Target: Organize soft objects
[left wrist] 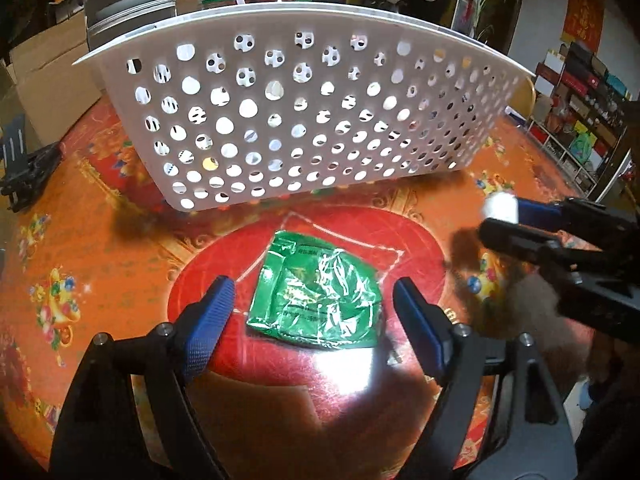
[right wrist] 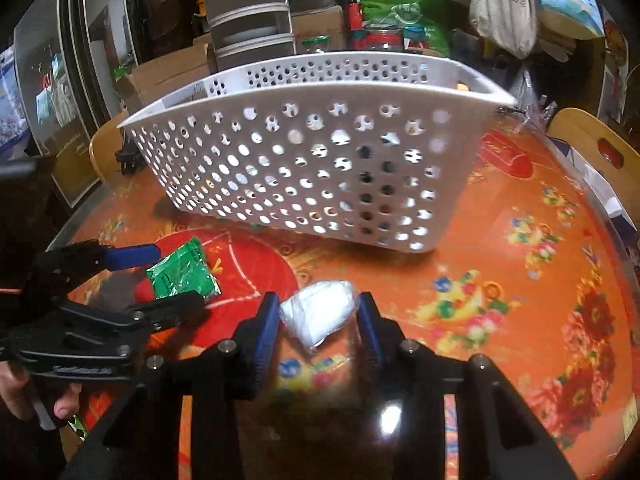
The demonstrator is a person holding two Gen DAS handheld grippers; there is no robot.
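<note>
The left claw (left wrist: 310, 312) stands wide over the green plastic-wrapped packet (left wrist: 316, 300), which lies flat on the bench (left wrist: 120, 240) between the blue pads, untouched. The right claw (right wrist: 318, 320) is narrowed onto a white wrapped soft bundle (right wrist: 320, 312), just in front of the white perforated basket (right wrist: 320, 168). To do this well, lift the bundle clear over the basket's near rim before letting go, and lower the left claw squarely so both pads meet the packet's sides.

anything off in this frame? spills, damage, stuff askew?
Nothing stands out. White basket sits upright on the table. Green packet lies flat between the open left tongs. Right tongs are shut on the white packet. No spills.
</note>
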